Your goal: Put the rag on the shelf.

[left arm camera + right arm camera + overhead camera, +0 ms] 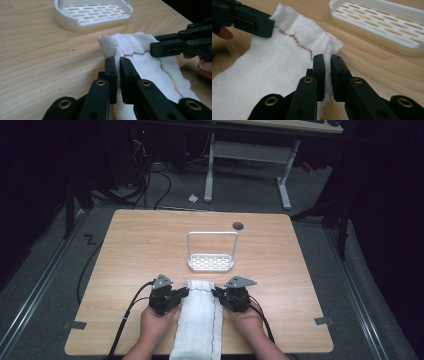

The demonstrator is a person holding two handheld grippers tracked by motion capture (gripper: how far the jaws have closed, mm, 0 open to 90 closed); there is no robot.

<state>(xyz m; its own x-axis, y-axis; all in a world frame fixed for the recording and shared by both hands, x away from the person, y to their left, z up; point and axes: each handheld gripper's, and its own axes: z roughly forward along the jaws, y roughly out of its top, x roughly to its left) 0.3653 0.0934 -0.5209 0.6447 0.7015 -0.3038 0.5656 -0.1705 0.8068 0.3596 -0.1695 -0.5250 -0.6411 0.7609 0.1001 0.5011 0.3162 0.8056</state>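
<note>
A folded white cloth [198, 317] with coloured zigzag stitching lies lengthwise at the table's near edge, between the two hands. My left gripper [183, 293] pinches its left far corner; in the left gripper view the jaws [118, 65] are shut on a raised fold of the cloth [140, 57]. My right gripper [218, 293] grips the right far corner; in the right gripper view its jaws [327, 62] stand closed on the cloth's edge [287, 57]. Each view also shows the other gripper clamped on the opposite corner.
A white slotted tray with a tall wire handle [211, 262] stands just beyond the cloth, near the table's centre. A round dark cable hole [238, 225] sits at the far edge. Bare wood [125, 250] lies to either side.
</note>
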